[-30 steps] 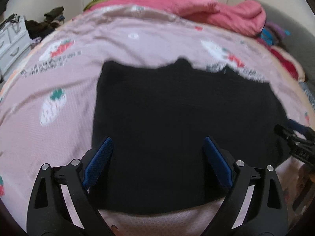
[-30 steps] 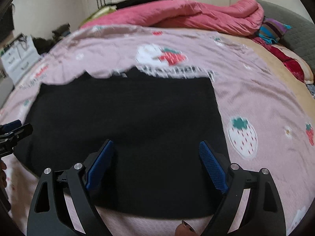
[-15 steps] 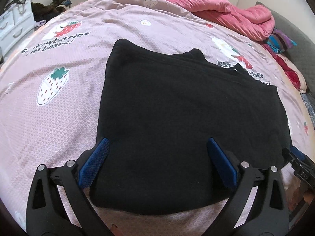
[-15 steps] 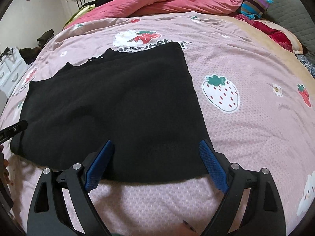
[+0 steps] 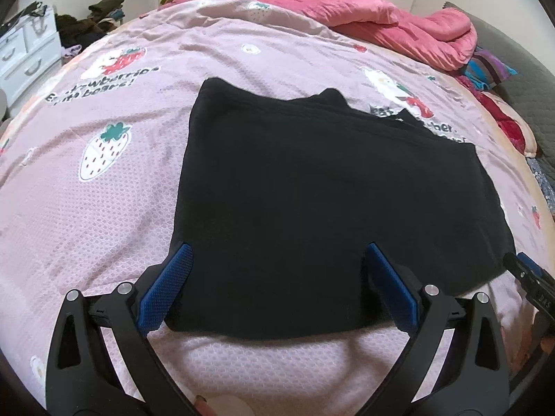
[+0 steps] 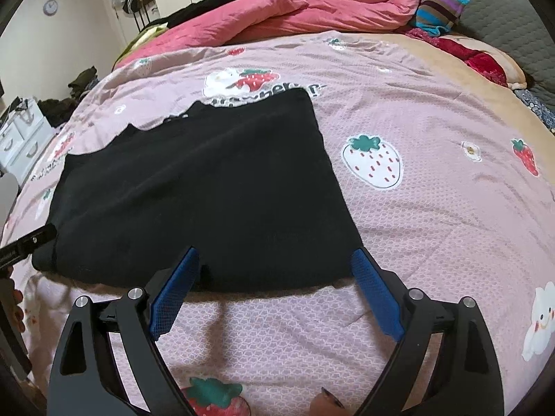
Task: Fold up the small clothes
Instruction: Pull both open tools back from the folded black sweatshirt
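A black garment [image 5: 322,187] lies flat and folded into a rough rectangle on the pink strawberry-print bedspread [image 5: 86,208]. My left gripper [image 5: 277,260] hovers open above its near left part, blue pads wide apart with only flat cloth showing between them. In the right wrist view the same garment [image 6: 208,190] fills the left half. My right gripper [image 6: 275,263] stands open over its near right corner, gripping nothing. The tip of the right gripper [image 5: 523,267] shows at the left wrist view's right edge, and the left gripper's tip [image 6: 31,242] at the other view's left edge.
A pink quilt [image 6: 295,10] is bunched at the far end of the bed with striped cloth [image 6: 437,10] and red items [image 6: 485,66] beside it. White drawers [image 5: 24,52] and piled dark clothes [image 5: 93,24] stand off the bed's left side. A grey padded headboard [image 6: 503,14] is far right.
Both grippers have drawn back toward the near edge of the garment, the right one shifting rightward to its corner. The garment lies still and flat throughout.
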{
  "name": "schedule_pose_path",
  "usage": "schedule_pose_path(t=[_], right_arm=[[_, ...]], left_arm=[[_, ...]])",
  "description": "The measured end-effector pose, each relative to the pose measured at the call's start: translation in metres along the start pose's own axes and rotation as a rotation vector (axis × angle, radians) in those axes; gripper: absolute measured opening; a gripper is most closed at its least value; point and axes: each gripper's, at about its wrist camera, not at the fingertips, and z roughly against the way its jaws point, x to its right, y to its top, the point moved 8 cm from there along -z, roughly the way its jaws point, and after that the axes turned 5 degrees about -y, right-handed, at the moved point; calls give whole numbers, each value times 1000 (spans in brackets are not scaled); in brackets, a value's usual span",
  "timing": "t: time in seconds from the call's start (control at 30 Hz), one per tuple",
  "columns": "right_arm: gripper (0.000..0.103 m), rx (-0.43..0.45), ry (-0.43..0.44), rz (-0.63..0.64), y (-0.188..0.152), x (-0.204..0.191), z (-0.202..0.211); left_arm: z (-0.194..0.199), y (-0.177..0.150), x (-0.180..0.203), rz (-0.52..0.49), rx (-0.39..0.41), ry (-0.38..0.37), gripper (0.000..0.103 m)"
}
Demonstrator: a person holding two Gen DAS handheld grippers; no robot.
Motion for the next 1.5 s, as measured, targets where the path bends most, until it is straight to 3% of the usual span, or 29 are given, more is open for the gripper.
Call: schedule_pose_path(t=[0.83,1.5], right_arm=[[95,155,38,76,15,-39,37],[96,267,77,243,8,-110,67]], left_arm=[[46,18,-21,30,104,30,94],[73,32,-63,104,167,97,94]])
